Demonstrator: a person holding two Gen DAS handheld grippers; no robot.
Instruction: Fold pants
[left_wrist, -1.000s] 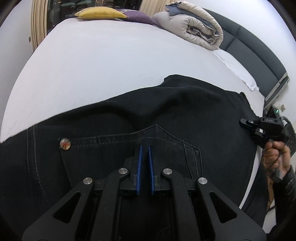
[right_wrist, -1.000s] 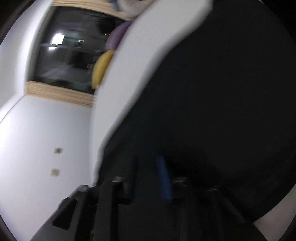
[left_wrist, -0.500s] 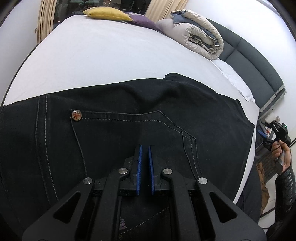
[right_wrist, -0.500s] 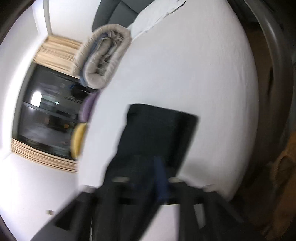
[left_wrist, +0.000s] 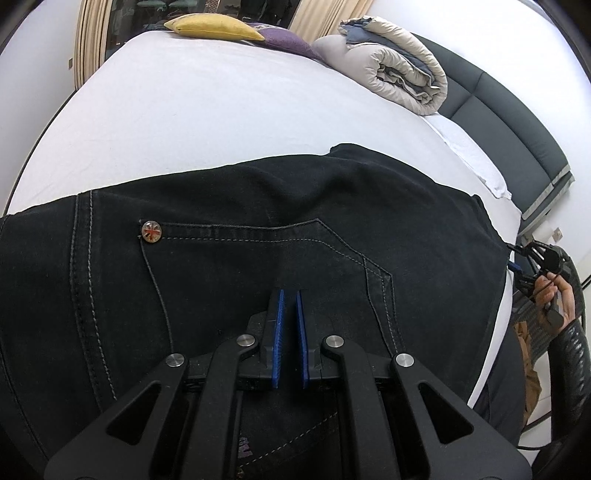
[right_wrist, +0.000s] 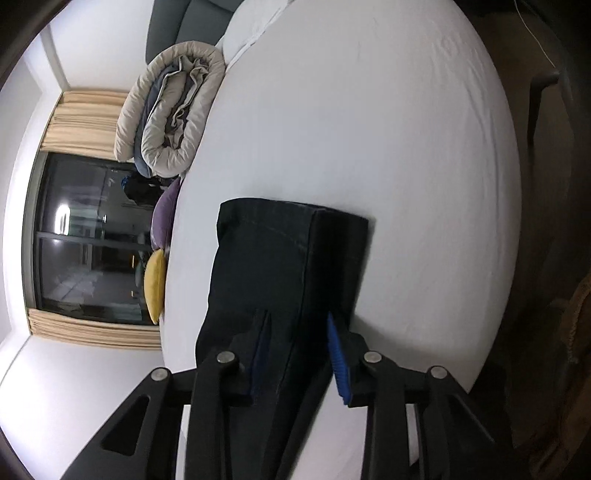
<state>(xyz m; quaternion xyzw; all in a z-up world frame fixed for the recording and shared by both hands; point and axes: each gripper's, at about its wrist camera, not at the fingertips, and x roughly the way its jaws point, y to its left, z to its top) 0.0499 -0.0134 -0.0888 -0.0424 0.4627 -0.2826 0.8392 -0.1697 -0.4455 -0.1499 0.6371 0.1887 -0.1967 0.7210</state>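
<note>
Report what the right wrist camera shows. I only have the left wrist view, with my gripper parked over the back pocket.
Observer: The right gripper has its jaws apart. They have just been closing, with pants fabric between them, not visibly pinched.
Operator: Describe the leg end.
Observer: The hem end lies flat on the bed, with bare white sheet beyond it.
</note>
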